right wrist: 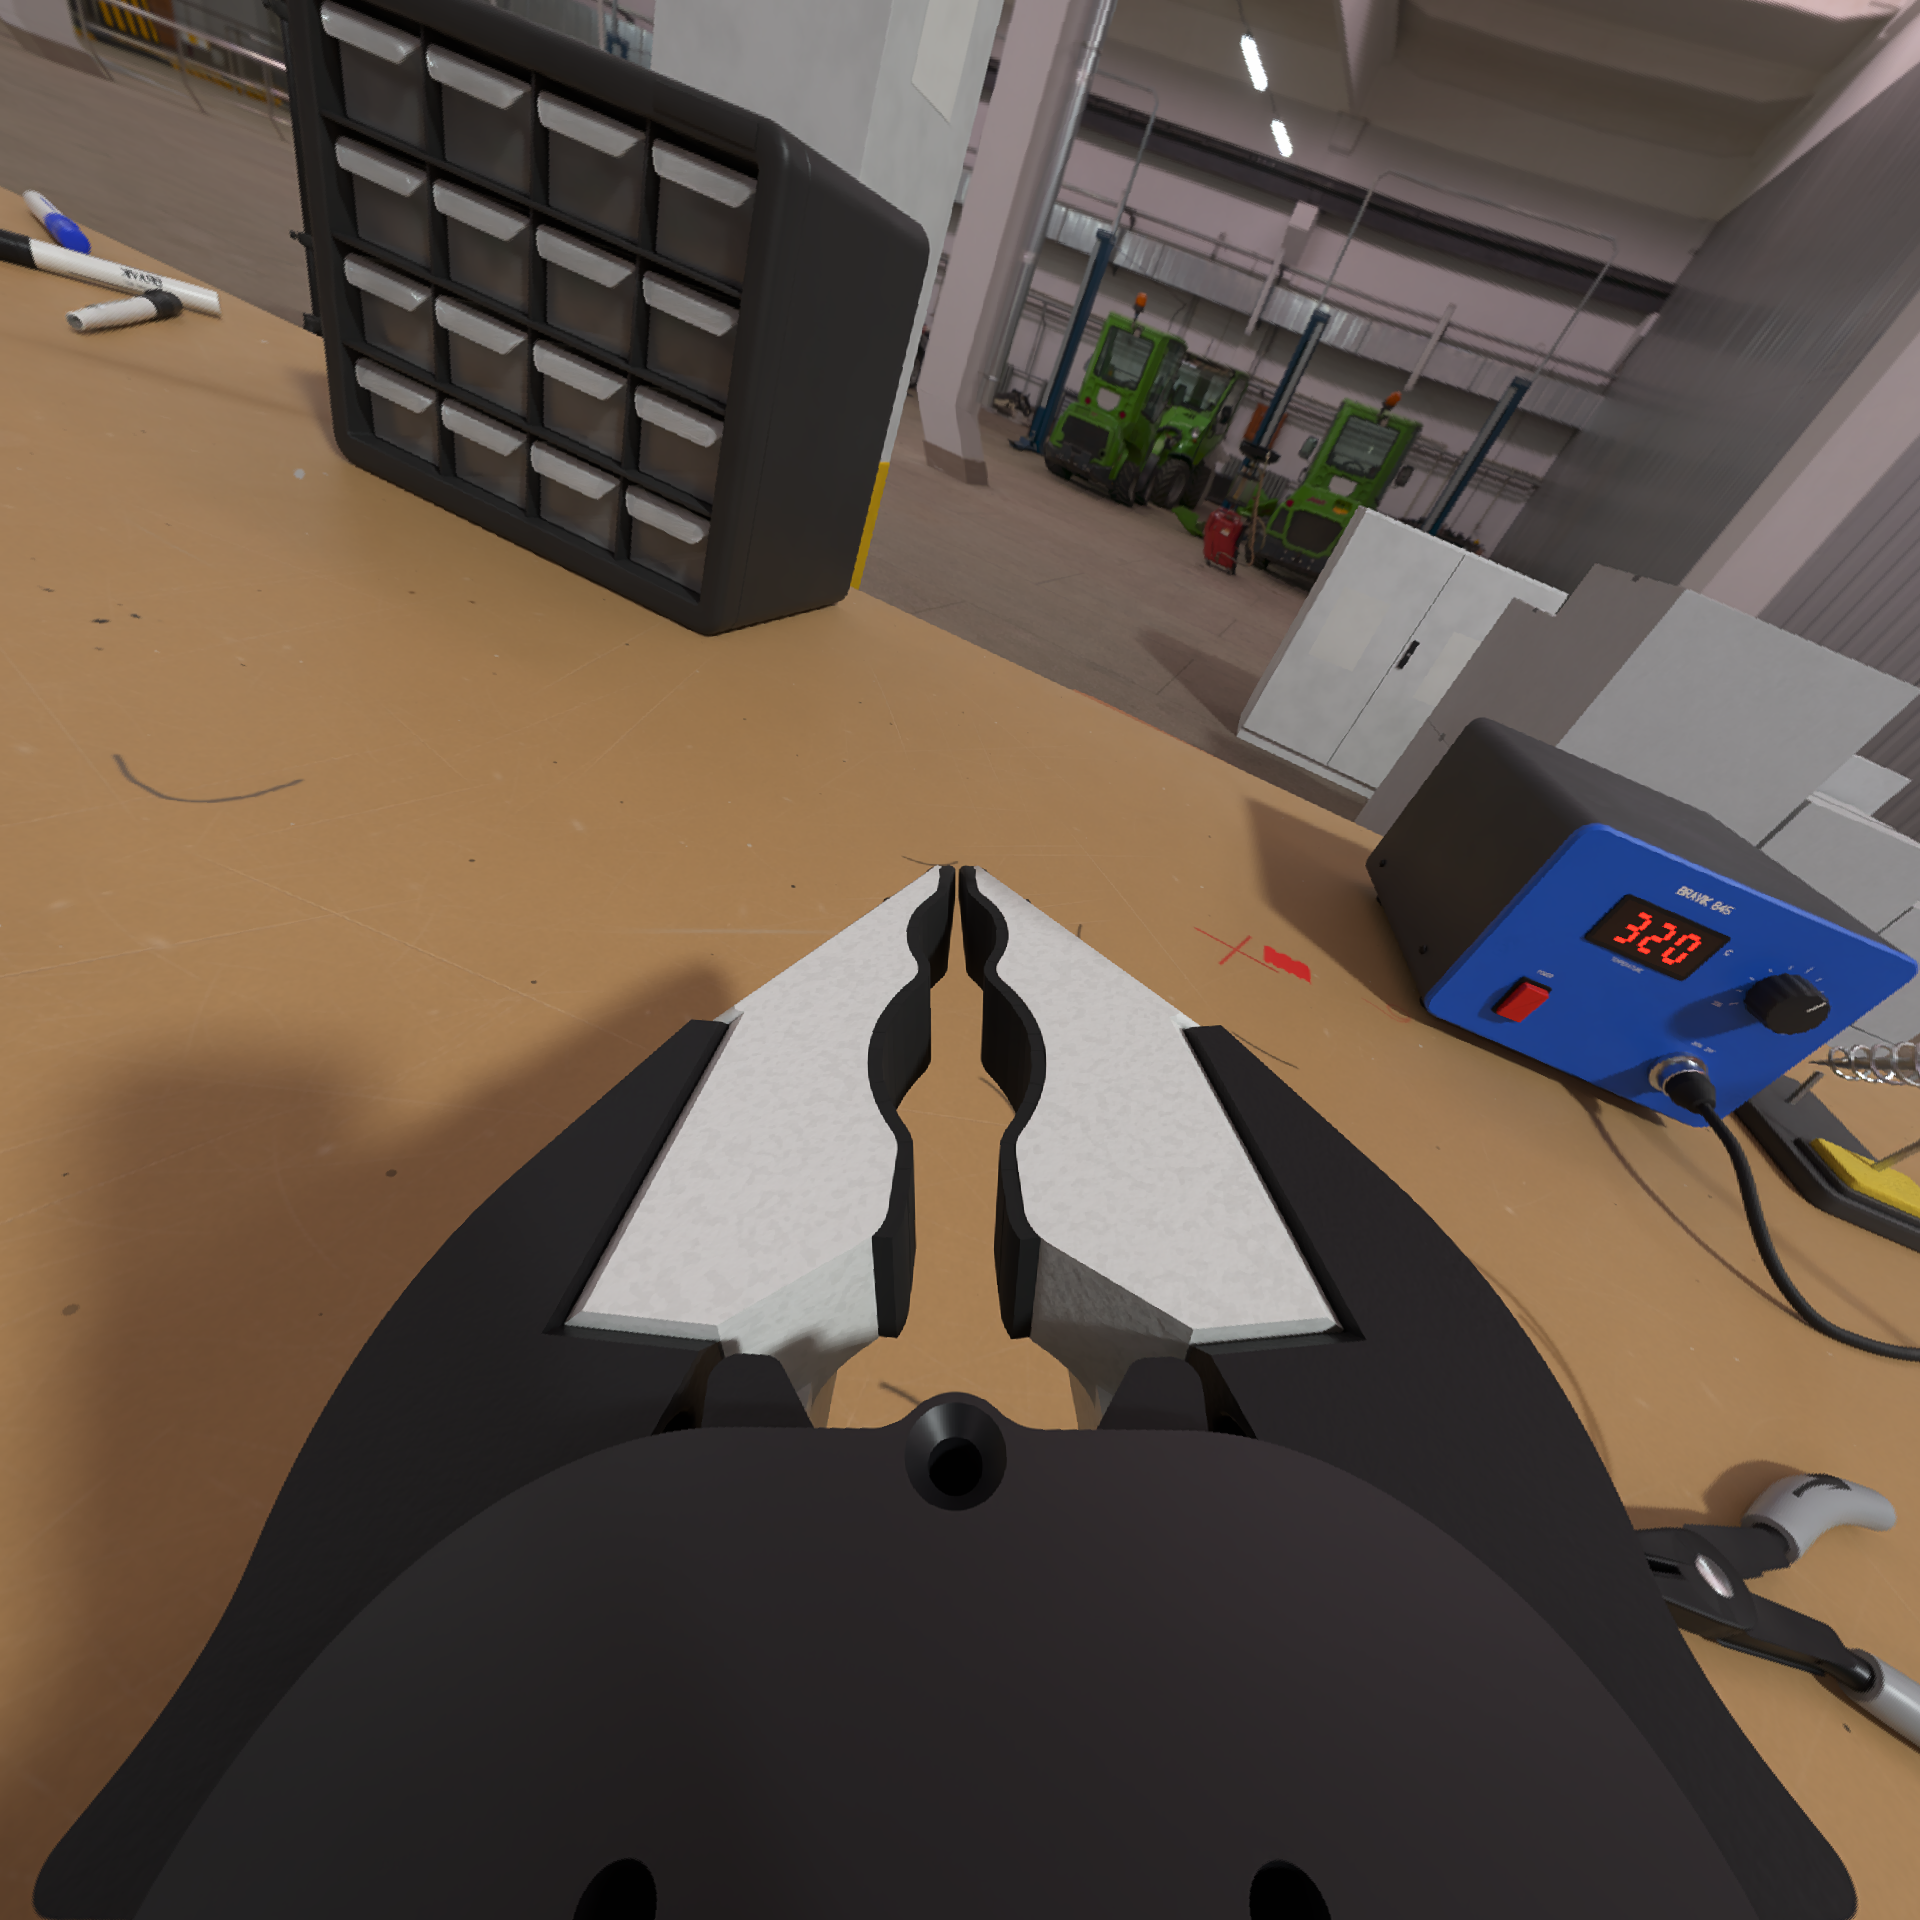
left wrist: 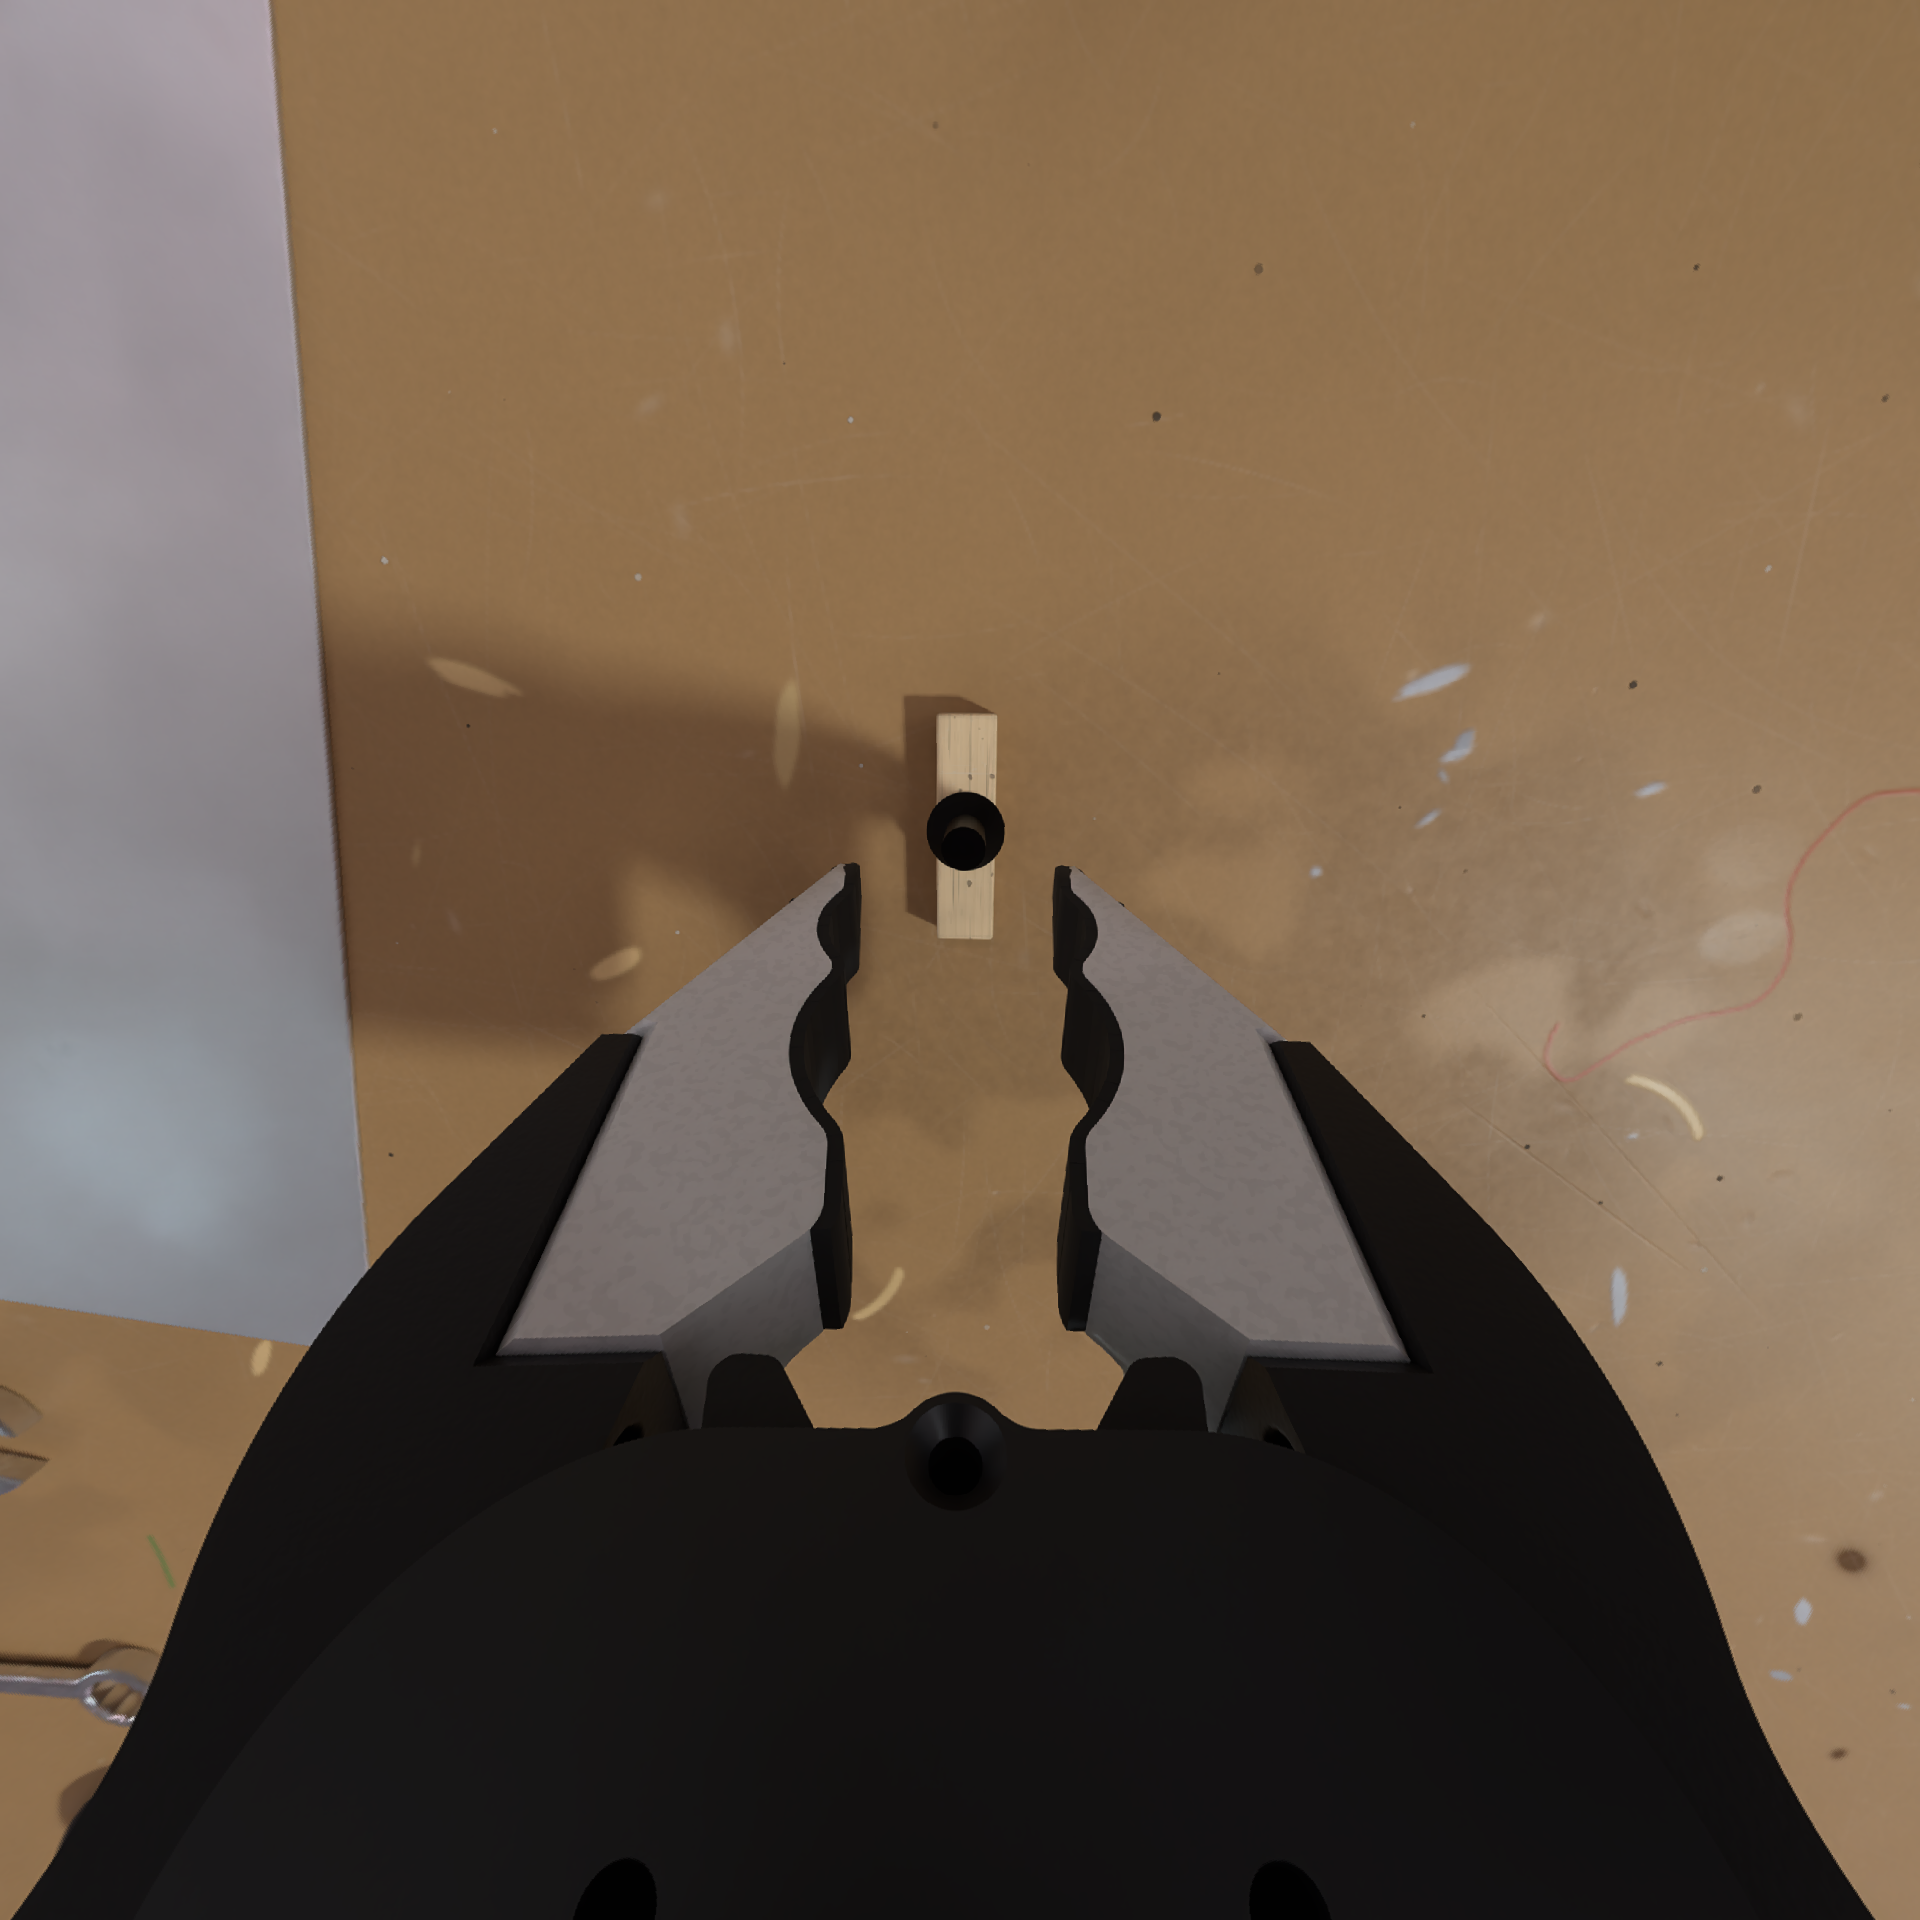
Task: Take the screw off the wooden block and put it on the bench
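Directly below the spread left gripper (left wrist: 956, 873) (right gripper (right wrist: 956, 873) closed), the screw (left wrist: 964, 831) stands upright.

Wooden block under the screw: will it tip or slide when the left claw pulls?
The wooden block is small and narrow, so probably light and may lift or slide along with the screw. Nothing visibly clamps it to the bench. The left claw is open.

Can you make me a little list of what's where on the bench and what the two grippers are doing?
screw: black, standing on the block
block: pale wood, lying on the bench
left gripper: open, above the block, holding nothing
right gripper: shut, empty, over bare bench
drawer cabinet: far left
blue box: right
pliers: near right
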### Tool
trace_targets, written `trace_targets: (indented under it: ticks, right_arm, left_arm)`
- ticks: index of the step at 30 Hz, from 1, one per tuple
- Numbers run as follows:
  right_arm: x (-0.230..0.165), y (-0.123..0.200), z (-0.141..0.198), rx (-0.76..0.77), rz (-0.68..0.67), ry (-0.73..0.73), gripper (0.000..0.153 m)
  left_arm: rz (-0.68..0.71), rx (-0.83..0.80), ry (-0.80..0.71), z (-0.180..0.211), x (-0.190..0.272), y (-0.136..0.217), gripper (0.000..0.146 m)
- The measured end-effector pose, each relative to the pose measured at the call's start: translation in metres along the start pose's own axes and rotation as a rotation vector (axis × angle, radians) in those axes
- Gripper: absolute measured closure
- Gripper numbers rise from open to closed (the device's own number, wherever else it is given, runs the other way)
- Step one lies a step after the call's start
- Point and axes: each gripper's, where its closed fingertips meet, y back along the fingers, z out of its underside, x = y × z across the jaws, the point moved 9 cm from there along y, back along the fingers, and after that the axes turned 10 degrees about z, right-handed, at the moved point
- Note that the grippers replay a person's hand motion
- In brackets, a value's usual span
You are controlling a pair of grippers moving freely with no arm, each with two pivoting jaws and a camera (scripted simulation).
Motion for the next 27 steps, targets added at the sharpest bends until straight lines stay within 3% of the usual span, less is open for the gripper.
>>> trace_targets:
  ticks: [27]
  right_arm:
    - [0.001,0.003,-0.002,0.020,-0.006,-0.013,0.152]
  left_arm:
    - [0.042,0.049,0.021,0.001,0.002,0.001,0.105]
